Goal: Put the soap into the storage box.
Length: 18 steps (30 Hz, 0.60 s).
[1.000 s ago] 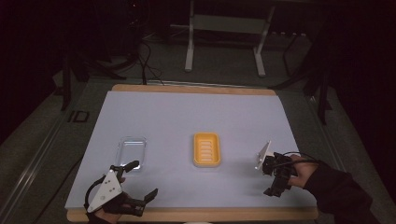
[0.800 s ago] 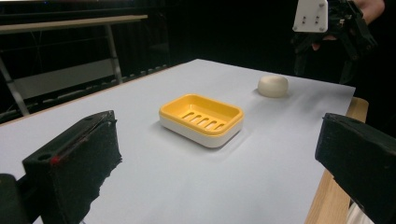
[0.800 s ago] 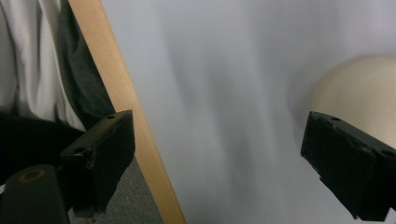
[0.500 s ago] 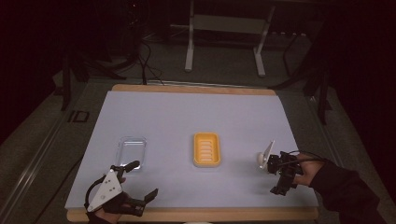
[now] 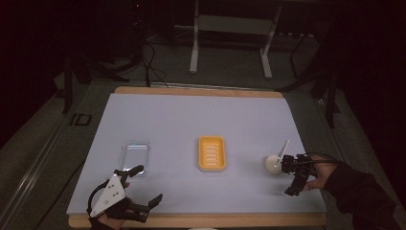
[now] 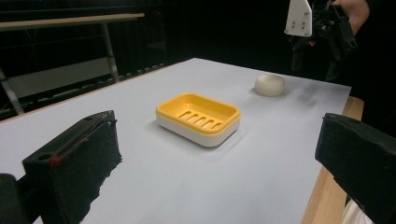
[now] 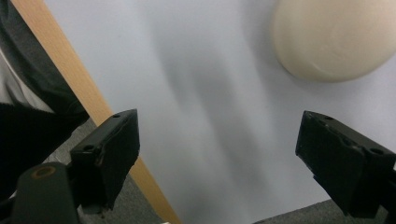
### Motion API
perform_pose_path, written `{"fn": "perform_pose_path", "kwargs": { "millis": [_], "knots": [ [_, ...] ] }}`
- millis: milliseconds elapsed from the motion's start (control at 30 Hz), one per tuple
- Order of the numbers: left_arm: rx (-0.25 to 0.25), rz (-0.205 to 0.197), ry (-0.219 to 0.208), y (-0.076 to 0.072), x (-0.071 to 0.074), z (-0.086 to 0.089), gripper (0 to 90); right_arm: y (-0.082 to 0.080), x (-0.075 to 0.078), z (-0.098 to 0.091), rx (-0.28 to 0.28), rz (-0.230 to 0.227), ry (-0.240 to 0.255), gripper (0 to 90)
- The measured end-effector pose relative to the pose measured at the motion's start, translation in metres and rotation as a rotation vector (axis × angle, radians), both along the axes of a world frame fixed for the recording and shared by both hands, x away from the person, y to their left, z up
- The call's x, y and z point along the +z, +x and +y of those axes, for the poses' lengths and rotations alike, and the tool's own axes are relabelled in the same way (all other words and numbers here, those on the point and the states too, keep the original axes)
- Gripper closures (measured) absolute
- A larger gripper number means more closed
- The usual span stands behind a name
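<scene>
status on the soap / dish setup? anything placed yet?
Done: nothing placed. The soap bar lies on the table, apart from the empty orange soap dish; the clear lid lies separately to the dish's left.
In hand: nothing. The right gripper is open beside the soap, and the left gripper is open near the lid.
Left, presumably: soap into the dish, then the lid on.

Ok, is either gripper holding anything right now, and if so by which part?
Nothing is held. The left gripper is open over bare mat, and the right gripper is open too, its fingers apart, with the cream soap bar lying free beyond them.
</scene>
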<state>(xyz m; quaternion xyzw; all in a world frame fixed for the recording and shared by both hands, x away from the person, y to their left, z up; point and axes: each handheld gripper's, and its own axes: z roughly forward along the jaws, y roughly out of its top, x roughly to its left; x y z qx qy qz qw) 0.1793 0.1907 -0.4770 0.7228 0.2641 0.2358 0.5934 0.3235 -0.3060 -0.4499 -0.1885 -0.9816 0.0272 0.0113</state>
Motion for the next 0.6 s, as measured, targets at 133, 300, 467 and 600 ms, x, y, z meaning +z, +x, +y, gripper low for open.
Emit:
{"fn": "perform_pose_path", "kwargs": {
  "millis": [133, 300, 467, 600],
  "knots": [
    [0.0, 0.0, 0.001, 0.0, 0.0, 0.0, 0.0, 0.003, -0.001, -0.007, 0.015, -0.027, 0.001, 13.4],
    [-0.001, 0.002, 0.002, 0.0, 0.0, 0.0, 0.0, 0.011, -0.001, -0.016, 0.019, -0.032, 0.018, 13.4],
    [-0.002, 0.002, 0.003, 0.0, 0.0, 0.0, 0.0, 0.02, -0.002, -0.022, 0.019, -0.042, 0.034, 13.4],
    [-0.002, 0.003, 0.002, 0.0, 0.0, 0.0, 0.0, 0.027, -0.004, -0.026, 0.016, -0.052, 0.042, 13.4]
  ]
}}
